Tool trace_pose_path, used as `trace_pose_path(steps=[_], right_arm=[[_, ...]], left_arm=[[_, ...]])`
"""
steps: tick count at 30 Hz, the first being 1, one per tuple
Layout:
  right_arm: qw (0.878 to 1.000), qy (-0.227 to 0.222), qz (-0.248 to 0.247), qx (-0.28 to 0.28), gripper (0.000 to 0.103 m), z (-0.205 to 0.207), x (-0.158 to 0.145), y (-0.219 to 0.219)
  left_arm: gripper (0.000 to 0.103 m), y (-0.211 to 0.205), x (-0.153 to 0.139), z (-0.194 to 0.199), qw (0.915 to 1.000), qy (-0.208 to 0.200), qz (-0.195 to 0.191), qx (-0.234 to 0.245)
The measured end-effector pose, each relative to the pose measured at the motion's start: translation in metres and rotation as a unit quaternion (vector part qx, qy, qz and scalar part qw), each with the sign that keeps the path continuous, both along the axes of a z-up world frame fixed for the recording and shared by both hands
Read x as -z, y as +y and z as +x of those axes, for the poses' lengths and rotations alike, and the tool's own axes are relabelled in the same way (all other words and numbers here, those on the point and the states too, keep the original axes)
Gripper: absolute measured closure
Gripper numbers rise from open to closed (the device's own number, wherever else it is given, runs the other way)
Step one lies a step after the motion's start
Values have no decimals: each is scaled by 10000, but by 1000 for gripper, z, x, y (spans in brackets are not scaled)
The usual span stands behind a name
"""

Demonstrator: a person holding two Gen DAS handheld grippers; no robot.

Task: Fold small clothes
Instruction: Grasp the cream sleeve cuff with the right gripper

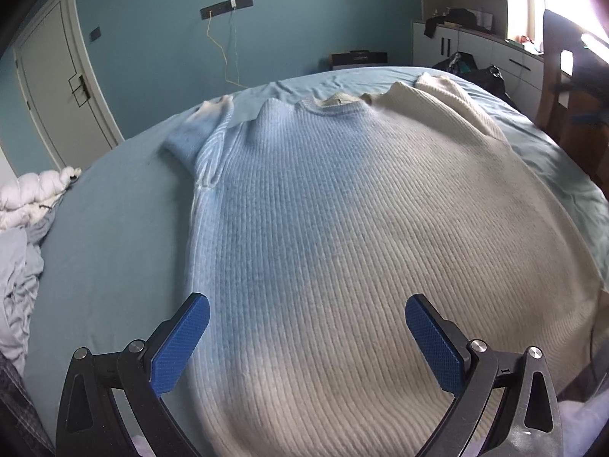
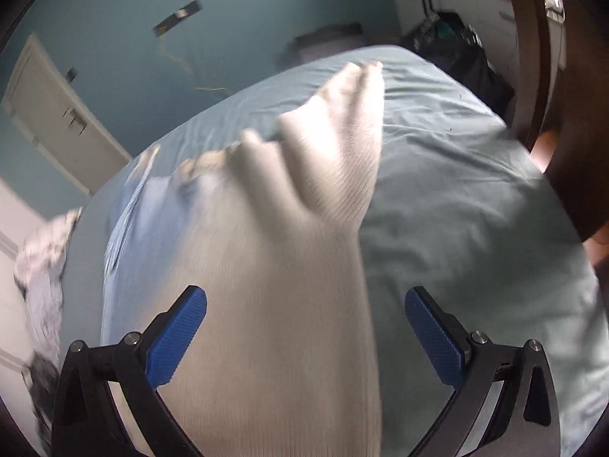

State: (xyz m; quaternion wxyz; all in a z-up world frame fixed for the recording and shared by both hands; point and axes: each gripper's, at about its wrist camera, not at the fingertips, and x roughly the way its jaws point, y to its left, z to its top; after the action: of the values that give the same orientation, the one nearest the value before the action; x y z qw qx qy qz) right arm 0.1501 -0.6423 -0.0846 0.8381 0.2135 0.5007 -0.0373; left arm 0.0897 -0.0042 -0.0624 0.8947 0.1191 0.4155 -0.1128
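My left tongs (image 1: 306, 337) are wide open, holding nothing | my right tongs (image 2: 305, 333) too | the sweater (image 1: 342, 221) lies flat in the middle of the bed (image 1: 114, 236), bottom edge at the near edge | soft, thick, floppy, I think; pinch the bottom corners | no words to read

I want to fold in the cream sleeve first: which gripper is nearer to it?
Right. The right gripper hovers open over the sweater's cream side, below the cream sleeve; the left gripper is over the blue half.
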Motion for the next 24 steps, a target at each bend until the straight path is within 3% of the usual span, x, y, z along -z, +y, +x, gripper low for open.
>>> trace_pose_path(steps=[4,9,12,13,14,15,16,17,20,24], right_arm=[[9957,426,599,564,1,85,62,-46],[9888,807,339,1205,1,154,124,-66],[9882,909,204,1217,9,171,136,-57],[9892,929,-43,1135,10,177,136,-48],[9899,948,-279,1014,19,181,136,-39],[9906,984,-477,827,36,185,134,-30],[9896,1042,-818,556,75,189,129,-15],[9891,1010,-1010,357,89,189,122,-4],[9839,849,-1546,296,92,175,93,18],[9831,-124,-1586,910,94,115,25,22]], left_arm=[[0,0,6,9,10000,83,6,-14],[0,1,17,16,9997,160,155,-42],[0,2,22,20,9995,169,253,-62],[0,2,23,20,9995,191,245,-64],[0,3,25,22,9995,217,234,-69],[0,3,26,24,9994,253,221,-82],[0,4,27,25,9994,279,202,-86],[0,4,28,26,9993,297,186,-85],[0,5,28,25,9993,318,179,-108],[0,7,21,20,9996,213,150,-121]])
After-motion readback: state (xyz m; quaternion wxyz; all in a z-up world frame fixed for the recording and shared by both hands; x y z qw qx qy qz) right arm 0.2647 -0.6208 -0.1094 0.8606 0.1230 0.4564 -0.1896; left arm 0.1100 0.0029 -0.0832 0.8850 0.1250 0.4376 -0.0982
